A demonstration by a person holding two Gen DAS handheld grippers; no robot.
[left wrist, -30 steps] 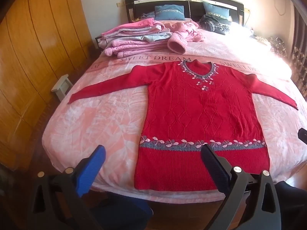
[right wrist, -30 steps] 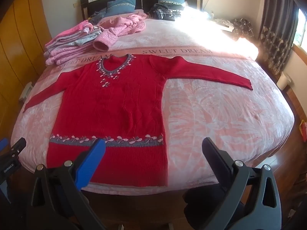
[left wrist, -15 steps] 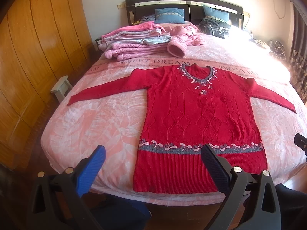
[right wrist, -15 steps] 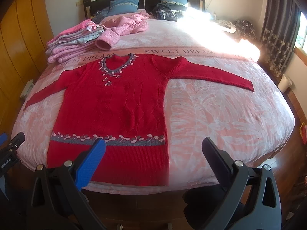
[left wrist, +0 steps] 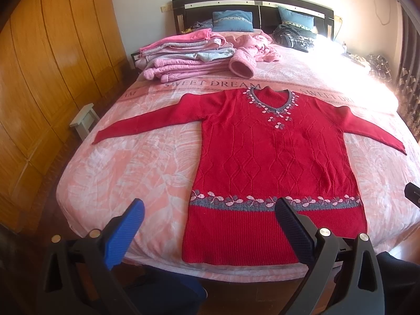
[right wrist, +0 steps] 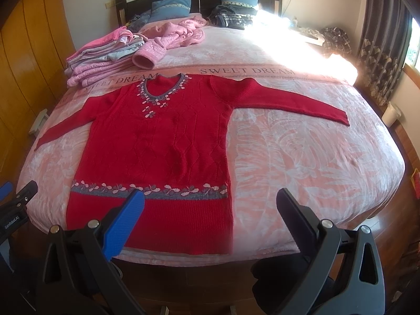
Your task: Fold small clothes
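So, over on the left a tall wooden wardrobe runs along the wall, with a small pale footstool beside the bed. On the pink leaf-patterned bedspread a stack of folded pink and grey clothes sits near the headboard, and a crumpled pink quilted jacket lies just beside it.

Nearer the foot of the bed, the red knitted sweater with a grey flowered neckline and hem band lies flat, front up, both sleeves spread out sideways, its hem at the mattress edge.

The left gripper hangs off the foot of the bed with its fingers spread wide and nothing between them, facing the sweater's hem. The right gripper hovers likewise, fingers wide apart and empty, aimed at the sweater's right side and the bare bedspread beyond it.

To my eye folding has not begun; the garment is laid out and both tools are poised. The next move probably calls for reaching to a sleeve cuff, out at the sides and well apart from either gripper, pinching the knit cleanly and carrying it across the body without dragging the rest
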